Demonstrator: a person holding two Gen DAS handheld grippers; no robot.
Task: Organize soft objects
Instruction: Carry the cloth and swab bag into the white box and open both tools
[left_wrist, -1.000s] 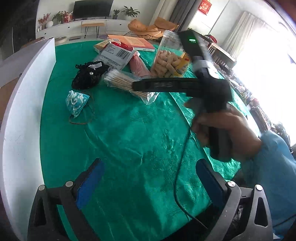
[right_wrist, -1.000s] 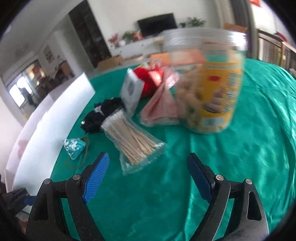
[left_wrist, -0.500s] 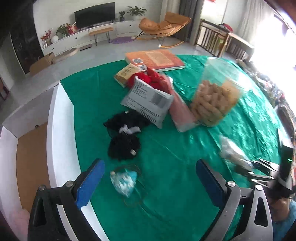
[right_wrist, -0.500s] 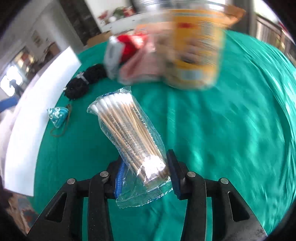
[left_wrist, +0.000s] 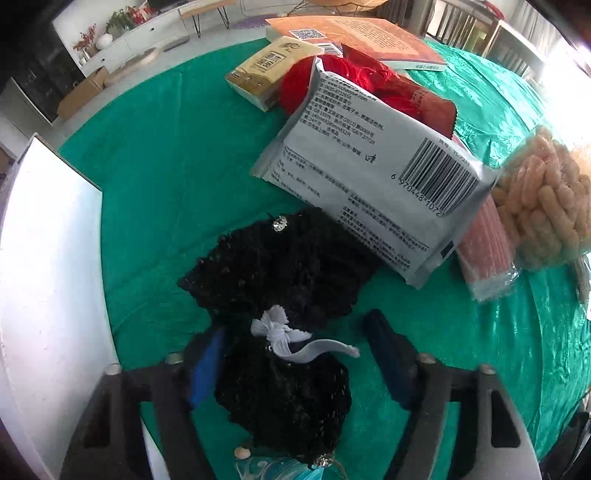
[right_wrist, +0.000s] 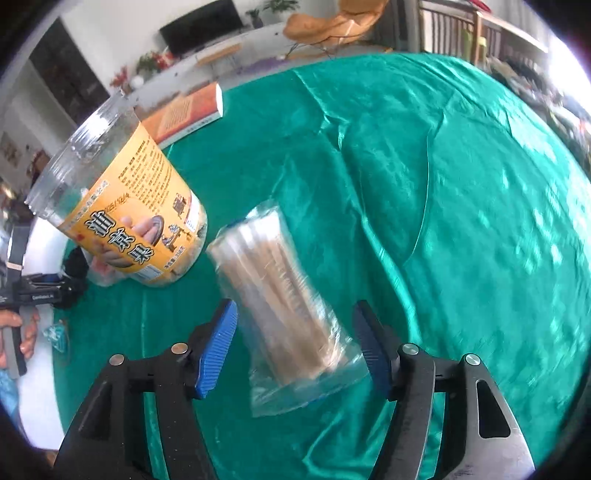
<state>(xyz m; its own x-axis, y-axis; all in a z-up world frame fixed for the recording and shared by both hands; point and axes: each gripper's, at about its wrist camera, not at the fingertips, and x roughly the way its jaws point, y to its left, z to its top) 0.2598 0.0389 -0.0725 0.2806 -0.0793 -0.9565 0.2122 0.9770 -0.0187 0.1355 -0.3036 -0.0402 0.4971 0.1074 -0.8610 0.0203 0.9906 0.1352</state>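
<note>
Round tabletop (right_wrist: 461, 184) draped in shiny green cloth, standing in a bright living room with a pale grey floor (left_wrist: 207, 38). Against the far white wall, a long low white cabinet (right_wrist: 207, 55) carrying a dark television (right_wrist: 201, 24), potted plants (right_wrist: 149, 62) and red flowers (left_wrist: 84, 41), with an orange lounge chair (right_wrist: 332, 20) beside it. Strong daylight flooding in from the right, washing out the railing (right_wrist: 454, 29) there.
</note>
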